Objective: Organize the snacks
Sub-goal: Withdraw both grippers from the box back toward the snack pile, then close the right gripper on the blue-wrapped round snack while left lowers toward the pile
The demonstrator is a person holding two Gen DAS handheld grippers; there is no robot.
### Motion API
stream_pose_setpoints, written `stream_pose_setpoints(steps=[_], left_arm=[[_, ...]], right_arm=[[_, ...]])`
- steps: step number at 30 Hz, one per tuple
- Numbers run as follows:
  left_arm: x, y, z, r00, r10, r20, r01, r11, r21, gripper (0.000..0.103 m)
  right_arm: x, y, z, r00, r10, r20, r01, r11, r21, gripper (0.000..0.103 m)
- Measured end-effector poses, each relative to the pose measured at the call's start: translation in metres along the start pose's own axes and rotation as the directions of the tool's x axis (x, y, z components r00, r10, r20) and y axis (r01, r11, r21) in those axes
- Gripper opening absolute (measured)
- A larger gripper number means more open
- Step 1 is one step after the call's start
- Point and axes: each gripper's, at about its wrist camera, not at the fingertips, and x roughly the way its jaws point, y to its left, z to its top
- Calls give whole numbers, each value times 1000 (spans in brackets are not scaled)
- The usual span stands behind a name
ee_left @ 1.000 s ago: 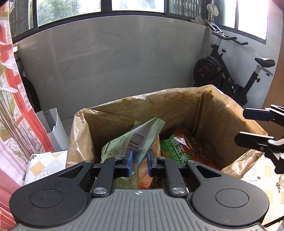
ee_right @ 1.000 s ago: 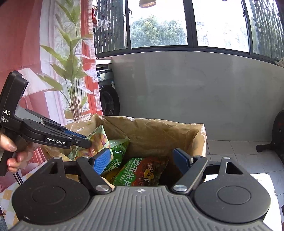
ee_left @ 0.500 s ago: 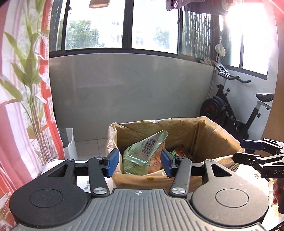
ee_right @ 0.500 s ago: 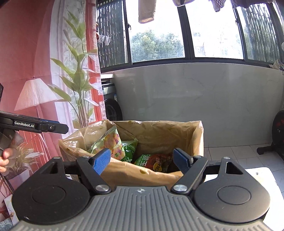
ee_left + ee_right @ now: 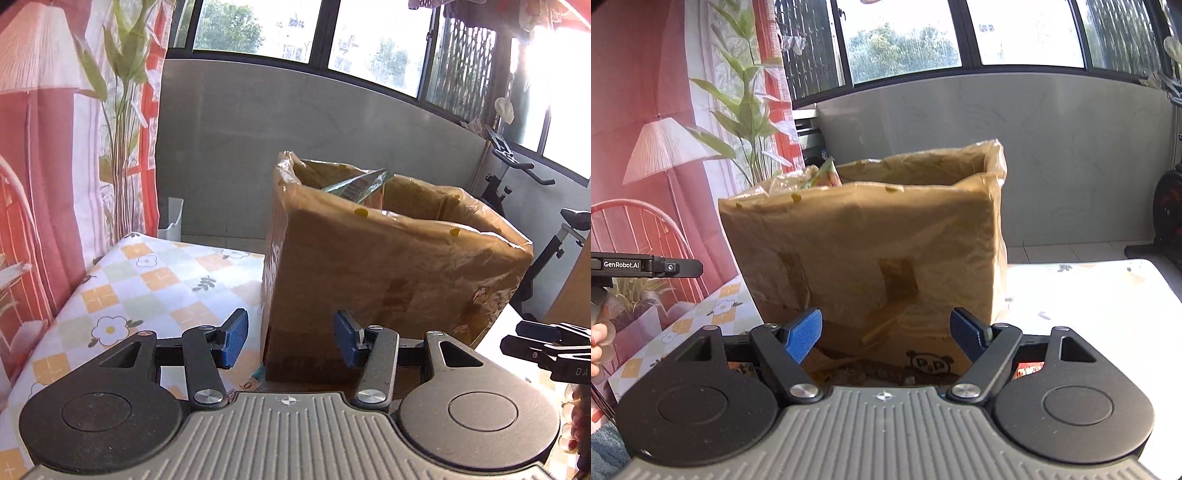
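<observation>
A brown cardboard box (image 5: pixel 388 266) lined with plastic film stands on the table, right in front of both grippers. A green snack packet (image 5: pixel 356 186) with a barcode pokes above its rim; in the right wrist view a colourful packet tip (image 5: pixel 825 177) shows at the box's (image 5: pixel 871 240) far left corner. My left gripper (image 5: pixel 291 338) is open and empty, low before the box's near left corner. My right gripper (image 5: pixel 886 332) faces the box's front wall, its jaws closing a little with nothing between them. Each gripper shows in the other's view: right gripper (image 5: pixel 511 336), left gripper (image 5: pixel 698 267).
A flower-checked tablecloth (image 5: pixel 147 280) covers the table left of the box, sunlit at the right (image 5: pixel 1089 295). A small packet edge (image 5: pixel 255 384) lies under the left gripper and a red one (image 5: pixel 1028 369) under the right. An exercise bike (image 5: pixel 546 229) and a printed curtain (image 5: pixel 55 184) flank the table.
The left gripper let go of the barcode packet inside the box and opened. Both grippers drew back and sank, so the box's outer walls now fill the views.
</observation>
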Motion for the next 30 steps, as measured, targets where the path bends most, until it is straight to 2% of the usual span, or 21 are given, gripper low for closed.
stream_pose_setpoints(steps=[4,9,15,18,22,24,30], left_arm=[[8,3,-14,999,7,-36,-8,999,-33,54],[20,8,-30,995,39,-92,-47,995,-83,54],[25,17,-42,986,94,-137,-111,986,-125,54],[26,18,-46,983,107,-152,-126,984,-125,55],[26,15,-50,981,105,-162,-126,984,-129,57],[26,13,-53,981,100,-167,-121,985,-126,61],[31,6,-58,980,76,-187,-97,989,-108,61]], right_arm=[[15,-1,-19,995,-59,-78,56,998,-39,72],[35,-11,-41,985,-59,-164,60,998,2,67],[66,-12,-51,968,-121,-219,125,992,5,67],[86,-9,-55,959,-149,-241,145,989,-35,66],[98,-1,-61,954,-176,-241,157,983,-98,59],[94,2,-65,962,-150,-230,131,987,-97,57],[76,6,-86,981,-105,-163,83,987,-135,51]])
